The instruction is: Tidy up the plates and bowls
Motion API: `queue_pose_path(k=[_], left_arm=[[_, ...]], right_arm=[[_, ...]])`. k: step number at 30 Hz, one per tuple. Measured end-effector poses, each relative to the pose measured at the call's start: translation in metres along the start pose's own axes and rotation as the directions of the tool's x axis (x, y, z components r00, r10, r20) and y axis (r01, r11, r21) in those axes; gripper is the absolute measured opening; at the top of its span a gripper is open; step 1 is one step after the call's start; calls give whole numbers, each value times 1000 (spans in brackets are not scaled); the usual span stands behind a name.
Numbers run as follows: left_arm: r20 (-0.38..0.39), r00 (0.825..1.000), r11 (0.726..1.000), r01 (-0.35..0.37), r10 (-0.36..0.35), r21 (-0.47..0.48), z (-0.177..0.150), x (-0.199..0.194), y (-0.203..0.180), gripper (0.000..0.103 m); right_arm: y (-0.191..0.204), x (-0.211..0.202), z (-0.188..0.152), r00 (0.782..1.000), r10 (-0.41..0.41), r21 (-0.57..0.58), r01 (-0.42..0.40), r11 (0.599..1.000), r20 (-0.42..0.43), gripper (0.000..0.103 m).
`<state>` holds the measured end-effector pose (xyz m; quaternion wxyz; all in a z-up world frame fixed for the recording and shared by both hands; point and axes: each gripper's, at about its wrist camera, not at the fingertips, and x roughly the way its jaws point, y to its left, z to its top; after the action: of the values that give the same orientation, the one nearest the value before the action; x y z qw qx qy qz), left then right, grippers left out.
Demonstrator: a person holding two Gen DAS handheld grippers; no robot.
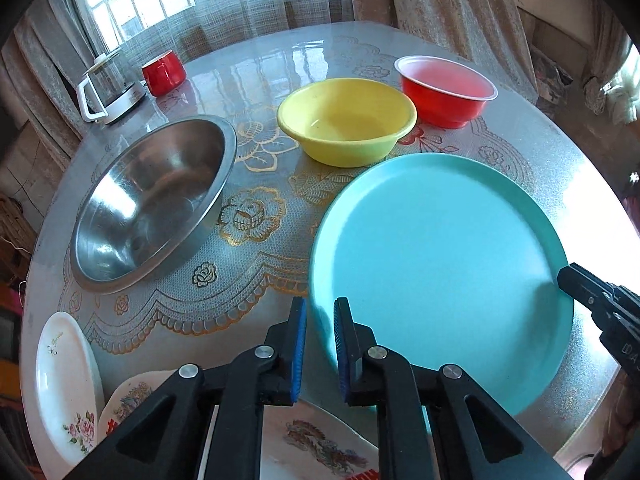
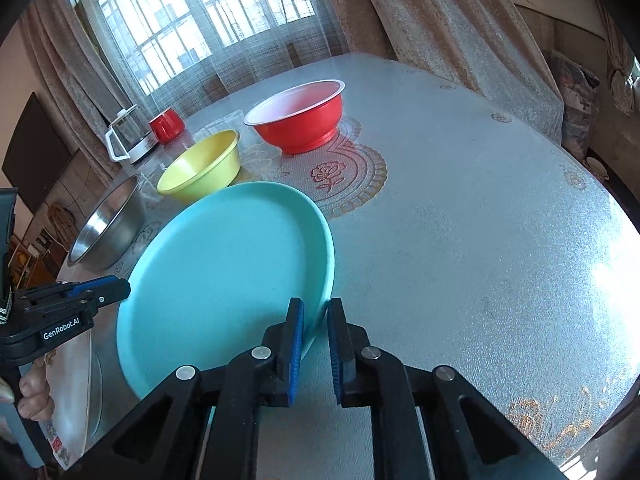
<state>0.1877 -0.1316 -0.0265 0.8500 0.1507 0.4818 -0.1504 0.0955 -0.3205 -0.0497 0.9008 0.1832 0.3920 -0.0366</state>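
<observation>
Left gripper (image 1: 320, 344) and right gripper (image 2: 316, 344) each clamp narrowly on opposite rims of the turquoise plate (image 1: 440, 272), apparently sharing its weight to lift it.

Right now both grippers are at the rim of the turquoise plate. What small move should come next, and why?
Probably lift the turquoise plate slightly and level. The left gripper and right gripper are shut on opposite rim edges, and the yellow bowl sits close behind, so sliding it forward risks a bump.

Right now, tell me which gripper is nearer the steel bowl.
Left. The left gripper grips the turquoise plate's edge beside the steel bowl; the right gripper grips the plate's opposite rim.
</observation>
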Motion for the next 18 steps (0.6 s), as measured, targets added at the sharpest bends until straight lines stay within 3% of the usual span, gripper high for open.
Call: queue_pose_path(k=[9, 18], left_arm=[[13, 999, 998, -54, 53, 45, -7, 2, 1, 12], [41, 996, 996, -85, 85, 12, -12, -8, 6, 12]], right_arm=[[5, -11, -12, 999, 53, 21, -53, 998, -6, 13], [13, -14, -24, 998, 62, 6, -62, 998, -25, 13]])
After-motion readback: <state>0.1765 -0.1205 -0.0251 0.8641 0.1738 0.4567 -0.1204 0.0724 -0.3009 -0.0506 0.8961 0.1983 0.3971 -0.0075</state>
